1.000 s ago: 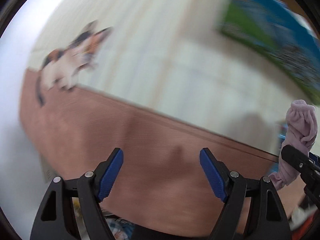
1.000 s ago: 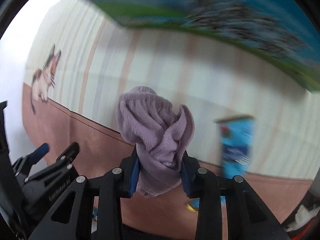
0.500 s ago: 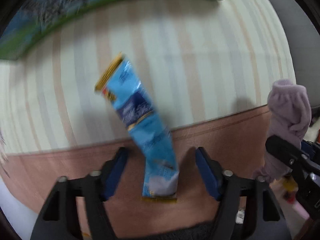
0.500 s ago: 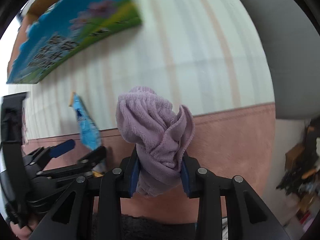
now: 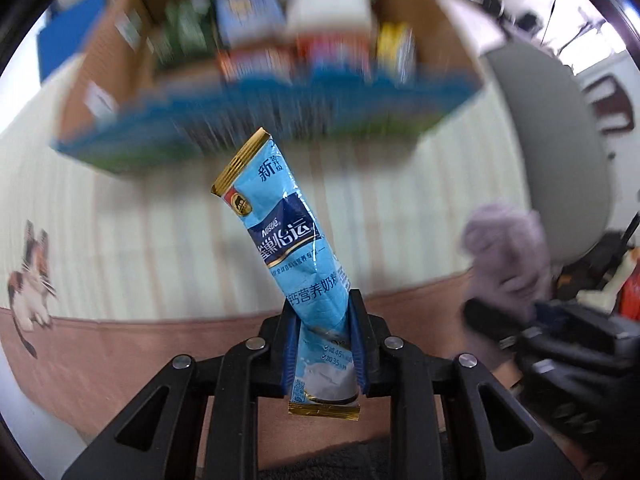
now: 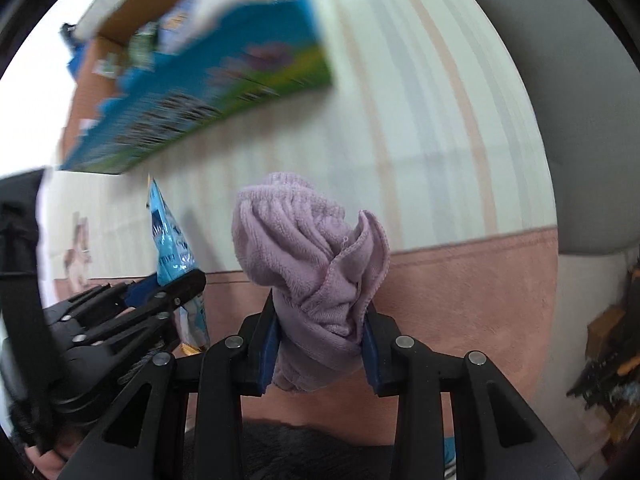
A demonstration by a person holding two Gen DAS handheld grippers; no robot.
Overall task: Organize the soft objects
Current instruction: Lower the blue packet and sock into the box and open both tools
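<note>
While each hand-held gripper clamps sachet (image 5: 296, 248) or cloth (image 6: 308, 264), a striped mat (image 5: 420, 208) bears a carton (image 5: 260, 64).

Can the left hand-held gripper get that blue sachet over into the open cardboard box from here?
Probably yes. The left hand-held gripper is shut on the blue sachet, and the cardboard box stands open ahead with nothing between. It already looks crowded with packets, though.

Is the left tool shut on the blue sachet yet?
Yes, shut: the left tool pinches the blue sachet near its lower end.
</note>
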